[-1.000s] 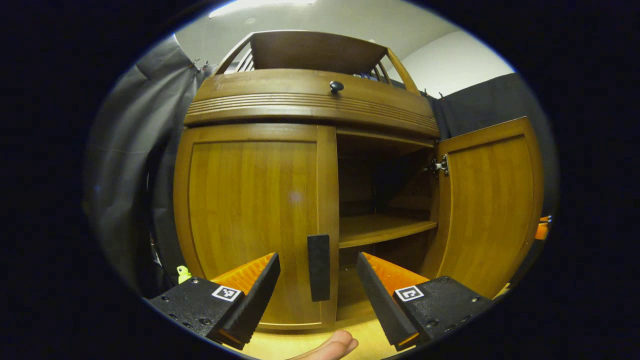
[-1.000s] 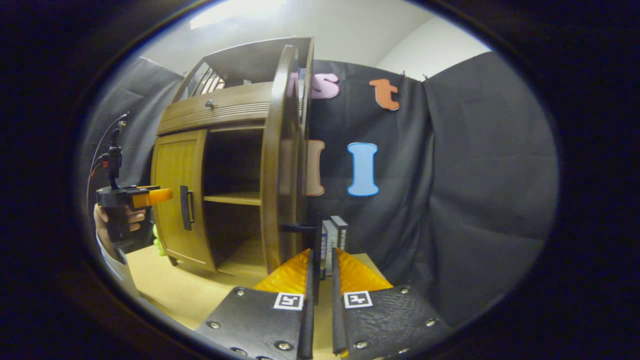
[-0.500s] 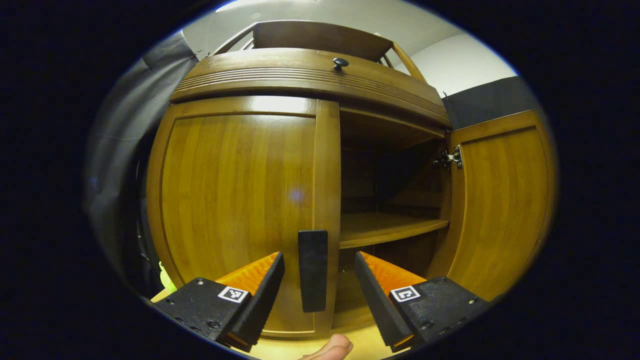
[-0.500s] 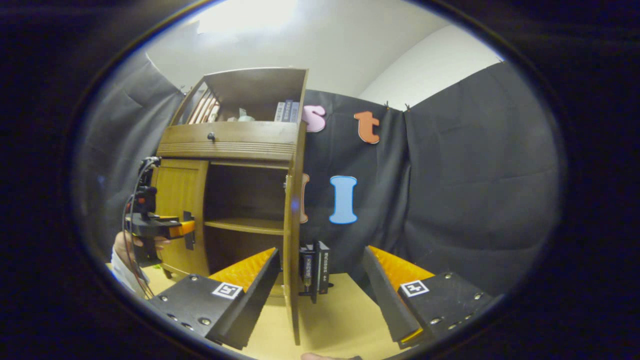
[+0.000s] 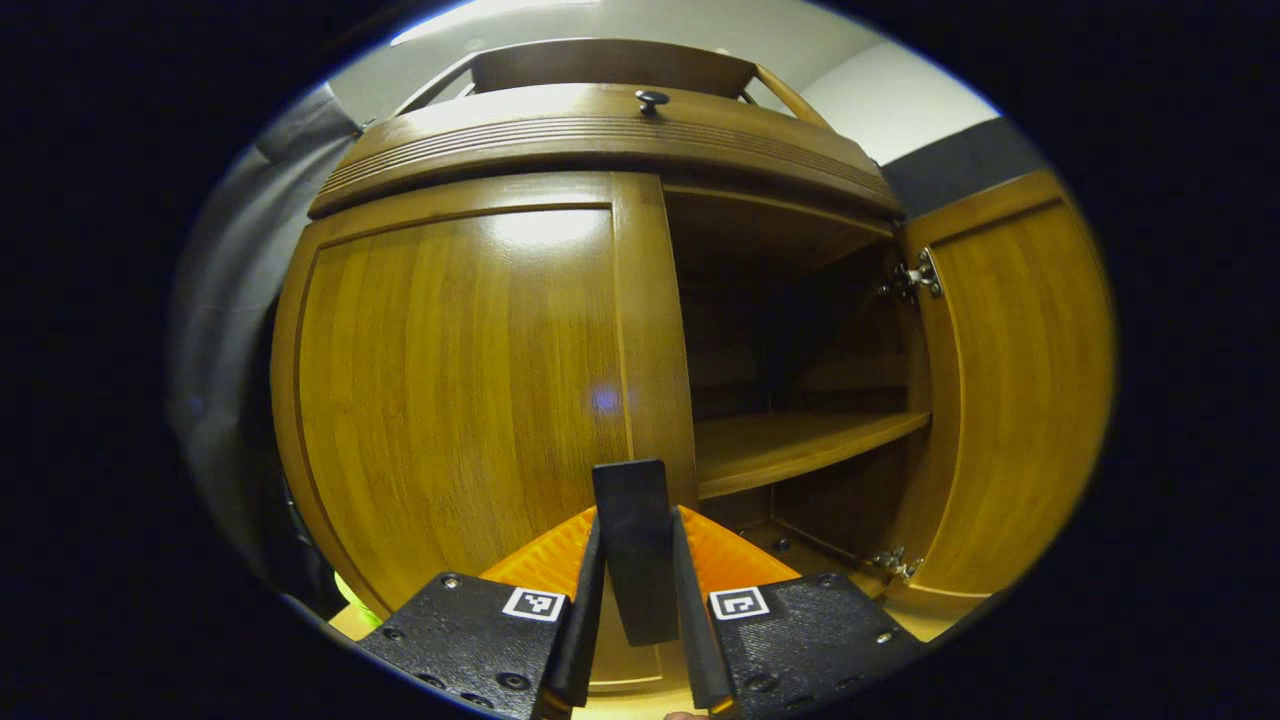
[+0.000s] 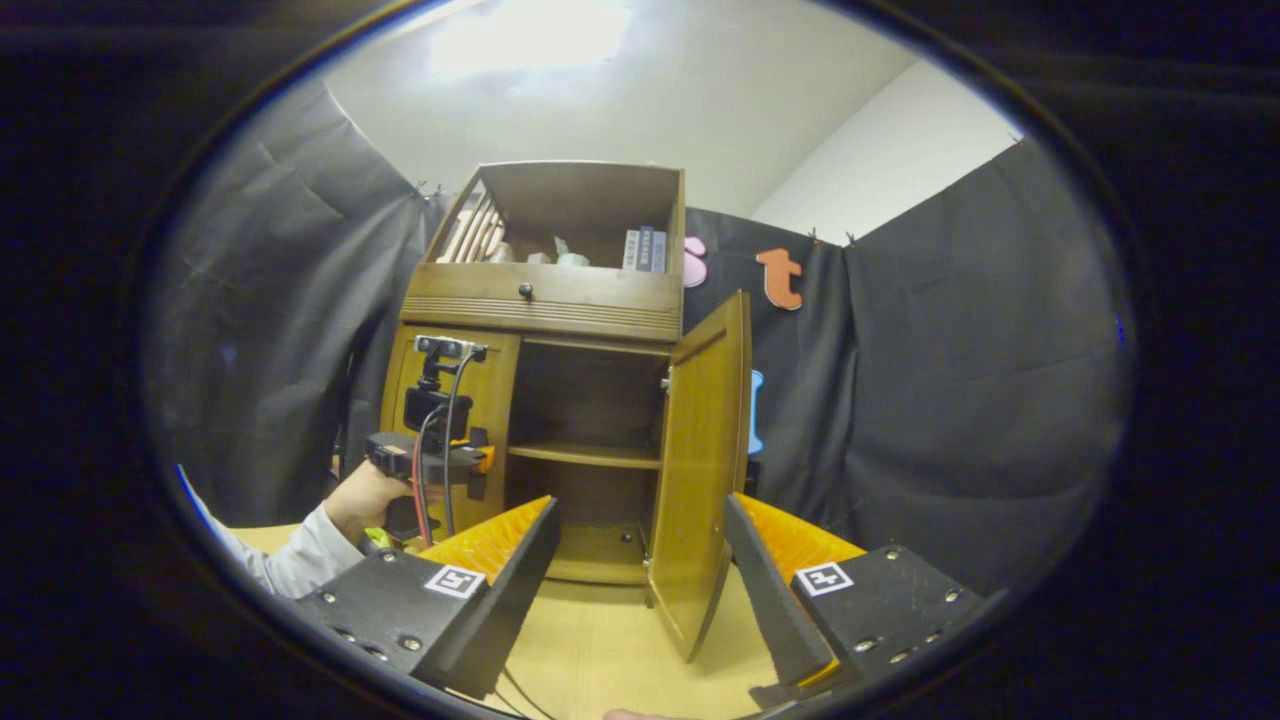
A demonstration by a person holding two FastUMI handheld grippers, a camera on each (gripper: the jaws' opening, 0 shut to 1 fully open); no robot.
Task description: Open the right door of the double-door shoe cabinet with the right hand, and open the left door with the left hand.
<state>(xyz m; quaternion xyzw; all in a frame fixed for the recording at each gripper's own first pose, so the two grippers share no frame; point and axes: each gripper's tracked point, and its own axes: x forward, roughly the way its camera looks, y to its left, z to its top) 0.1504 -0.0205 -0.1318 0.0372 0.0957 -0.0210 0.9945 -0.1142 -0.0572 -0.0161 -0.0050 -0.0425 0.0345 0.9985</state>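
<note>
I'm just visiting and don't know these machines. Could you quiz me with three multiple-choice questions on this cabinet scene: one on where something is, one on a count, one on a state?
1. Where is the round knob?
A. on the drawer front above the doors
B. on the right door
C. on the inner shelf

2. How many doors stand open?
A. none
B. one
C. two

3. What is the left gripper doing?
A. hanging open, away from the cabinet
B. shut on the left door's handle
C. holding a book

Answers:
1. A: the knob sits on the drawer front.
2. B: the right door is swung out, while the left door lies flush.
3. B: the left gripper has both fingers pressed on the handle.
</note>
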